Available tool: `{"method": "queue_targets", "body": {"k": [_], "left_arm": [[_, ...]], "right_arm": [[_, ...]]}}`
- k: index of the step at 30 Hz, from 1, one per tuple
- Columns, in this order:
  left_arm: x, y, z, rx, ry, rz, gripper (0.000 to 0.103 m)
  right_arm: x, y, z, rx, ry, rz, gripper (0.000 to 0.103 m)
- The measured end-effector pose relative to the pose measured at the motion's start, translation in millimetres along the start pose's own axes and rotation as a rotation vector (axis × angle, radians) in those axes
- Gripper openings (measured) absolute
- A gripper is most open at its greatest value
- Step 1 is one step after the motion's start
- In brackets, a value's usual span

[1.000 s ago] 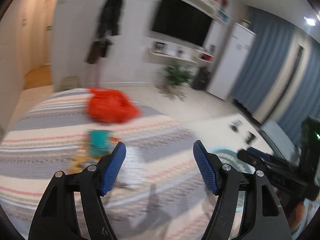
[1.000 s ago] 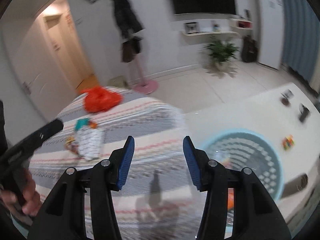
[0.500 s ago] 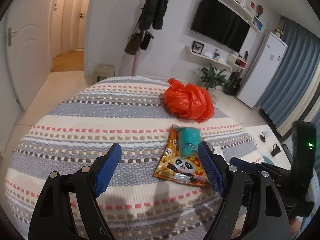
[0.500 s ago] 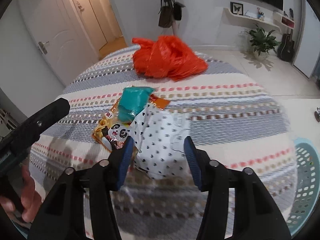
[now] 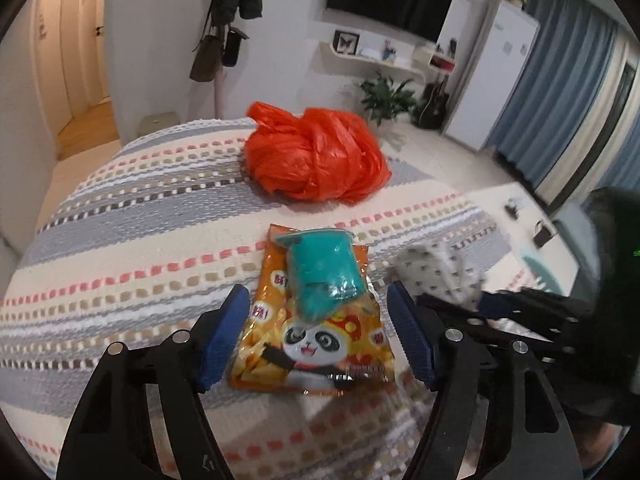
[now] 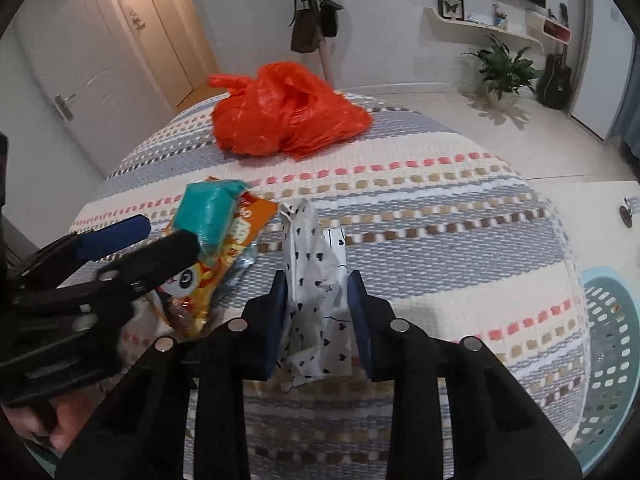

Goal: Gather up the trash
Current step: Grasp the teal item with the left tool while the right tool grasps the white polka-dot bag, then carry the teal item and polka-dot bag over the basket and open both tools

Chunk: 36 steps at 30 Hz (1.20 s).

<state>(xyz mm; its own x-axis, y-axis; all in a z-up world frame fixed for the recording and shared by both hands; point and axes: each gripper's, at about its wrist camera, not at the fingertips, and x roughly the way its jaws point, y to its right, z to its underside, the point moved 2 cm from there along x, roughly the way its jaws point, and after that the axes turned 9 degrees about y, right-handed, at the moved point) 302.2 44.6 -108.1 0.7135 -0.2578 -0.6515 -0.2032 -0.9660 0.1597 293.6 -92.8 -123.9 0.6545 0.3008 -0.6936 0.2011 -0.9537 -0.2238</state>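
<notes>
R gripper (image 6: 316,312): jaws just closed in, now pinched on white heart-print wrapper (image 6: 316,280); pads press both sides of crumpled film, wrapper upright between them.
L gripper (image 5: 316,336): jaws wide, nothing gripped; straddles orange panda snack bag (image 5: 316,340) w/o touching, pads apart from bag edges.
Heart-print wrapper: near front of striped blanket (image 6: 440,240), just right of snack bag. Thin film, v. light, floppy, crushes flat; no fragility. Grip mid-body as now looks OK; loose tail below pads likely to flap, could slip if only one fold is caught.
Panda snack bag: flat on blanket, glossy foil-type, prob. slippery + crinkly, light; whether empty or part full cannot tell. Best hold prob. at a side seam or top crimp, not across flat face; pinch low so pad gets under the edge.
Teal packet (image 5: 324,276): lies on top of snack bag's far half, soft, puffy plastic; likely slides off if bag lifted first. Take separately, squeeze across its middle.
Orange plastic bag (image 5: 316,156): further back on blanket, well apart from the rest; bunched, soft, bulky but light. Grab a gathered knot or handle, not smooth side.
Teal basket (image 6: 612,340): off blanket's right edge, prob. the drop spot.
Risk: soft blanket gives under pads, may get pinched along w/ thin trash.
</notes>
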Motion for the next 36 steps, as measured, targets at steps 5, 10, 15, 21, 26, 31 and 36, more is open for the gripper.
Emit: {"method": "queue_targets", "body": {"k": [5, 10, 15, 21, 26, 31, 36], "left_arm": [[21.2, 10.7, -3.3, 0.047, -0.055, -0.038, 0.045], [29.2, 20.6, -4.6, 0.08, -0.07, -0.066, 0.041], [17.0, 27.0, -6.5, 0.076, -0.034, -0.045, 0.037], [-24.8, 50.0, -19.7, 0.096, 0.076, 0.003, 0.037], [-56.3, 80.8, -31.1, 0.114, 0.153, 0.046, 0.037], [-69.8, 120.9, -35.5, 0.15, 0.187, 0.084, 0.037], [-76.2, 164.8, -33.3, 0.209, 0.206, 0.13, 0.038]], "right_arm": [[-9.1, 16.6, -1.1, 0.028, 0.013, -0.02, 0.023], [-18.9, 24.1, -4.1, 0.042, 0.035, -0.054, 0.023], [-38.3, 28.6, -7.5, 0.047, 0.078, -0.071, 0.023], [-70.4, 41.1, -12.7, 0.063, 0.133, -0.075, 0.023], [-98.3, 61.2, -14.5, 0.086, 0.182, -0.045, 0.023], [-125.9, 86.5, -10.6, 0.121, 0.225, -0.018, 0.023], [-151.3, 114.7, -5.2, 0.16, 0.259, 0.016, 0.023]]}}
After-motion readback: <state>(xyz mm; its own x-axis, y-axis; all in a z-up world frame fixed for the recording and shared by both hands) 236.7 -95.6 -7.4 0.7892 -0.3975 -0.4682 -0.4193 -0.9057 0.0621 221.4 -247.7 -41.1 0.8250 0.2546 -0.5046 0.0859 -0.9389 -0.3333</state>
